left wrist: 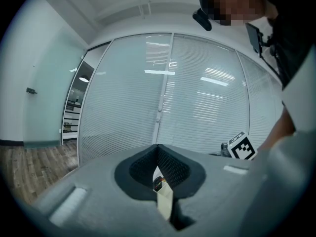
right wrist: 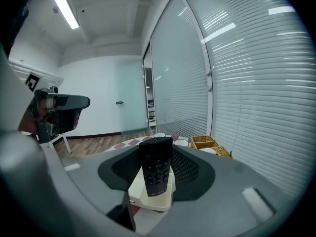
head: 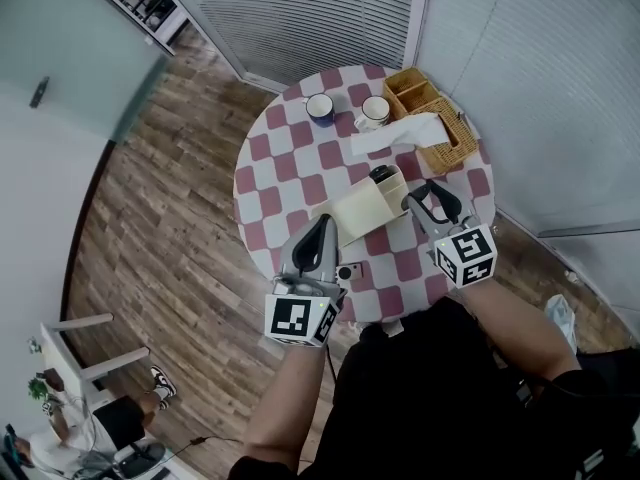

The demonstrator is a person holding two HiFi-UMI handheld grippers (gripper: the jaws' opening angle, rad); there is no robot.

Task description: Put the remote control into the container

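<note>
remote (right wrist: 155, 164) upright inside cream container (head: 362, 211), centre frame, over checkered bench (head: 280, 168). left claw (head: 326, 222) pinched shut on container's thin wall. right claw (head: 422, 191) clamped on container's remote end.

The remote control (right wrist: 156, 164) is stood in the container (head: 362, 211), over the middle of the bench (head: 275, 173). Behind it two cups (head: 321, 108) are set side by side, with a wicker basket (head: 445, 118) placed to their right and a tissue (head: 395, 134) laid across its edge.
</note>
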